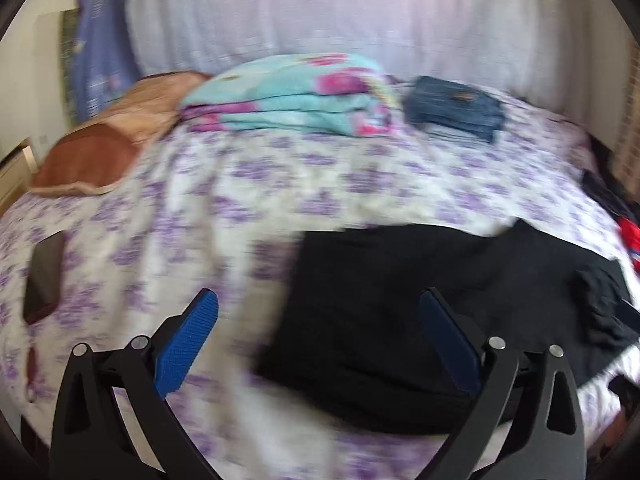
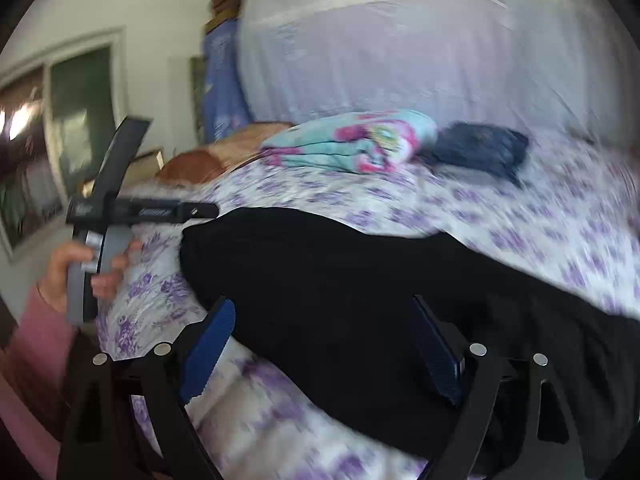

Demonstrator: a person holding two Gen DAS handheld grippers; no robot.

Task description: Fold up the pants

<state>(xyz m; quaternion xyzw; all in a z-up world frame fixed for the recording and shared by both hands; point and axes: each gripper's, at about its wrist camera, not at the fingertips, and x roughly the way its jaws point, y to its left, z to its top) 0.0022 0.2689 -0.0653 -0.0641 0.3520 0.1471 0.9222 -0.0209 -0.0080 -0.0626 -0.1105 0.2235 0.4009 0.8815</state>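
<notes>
Left wrist view puts the black pants (image 1: 400, 320) lower right on the bedspread (image 1: 240, 200), my left gripper (image 1: 318, 334) spread wide and empty. My right gripper (image 2: 324, 344), equally agape, hovers over them; blur risks a single-layer grab.

The right gripper (image 2: 322, 346) hangs above the near edge of the bed (image 2: 520, 216), its blue-padded fingers (image 2: 208, 350) spread wide with nothing between them. Black pants (image 2: 360, 280) lie across the purple-flowered sheet, stretching from the left toward the lower right, under and beyond the fingers. At the left, the person's left hand (image 2: 76, 272), in a pink sleeve, grips the handle of the left gripper (image 2: 120, 208), which is seen side-on beside the pants' left end. Farther back rest a folded turquoise and pink blanket (image 2: 344, 144), a folded dark blue garment (image 2: 476, 150) and a brown pillow (image 2: 196, 166)
</notes>
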